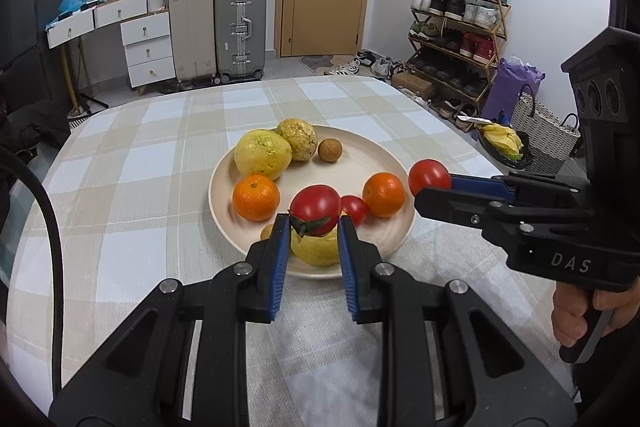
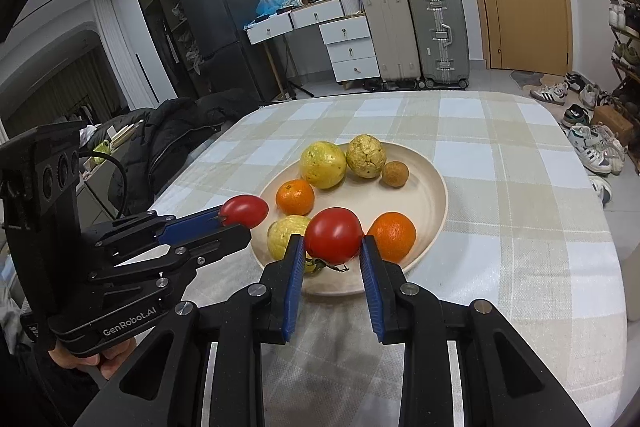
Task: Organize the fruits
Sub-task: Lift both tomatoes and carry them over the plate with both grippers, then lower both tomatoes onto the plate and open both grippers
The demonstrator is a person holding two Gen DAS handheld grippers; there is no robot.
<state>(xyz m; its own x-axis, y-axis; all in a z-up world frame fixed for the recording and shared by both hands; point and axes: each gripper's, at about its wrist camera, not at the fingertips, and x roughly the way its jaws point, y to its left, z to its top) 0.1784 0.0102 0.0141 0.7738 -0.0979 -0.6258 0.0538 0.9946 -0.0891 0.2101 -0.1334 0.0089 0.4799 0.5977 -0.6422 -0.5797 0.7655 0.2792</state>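
Presently, one tomato is clamped in the left gripper, another tomato in the right gripper; both should be lowered gently onto free plate space.

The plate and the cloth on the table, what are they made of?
The plate looks like matte cream ceramic, or maybe plastic: faint rings circle its surface, with no shine. The tablecloth looks like woven fabric, checked beige and white, with a fine thread texture.

Both wrist views, angled down, share plate.
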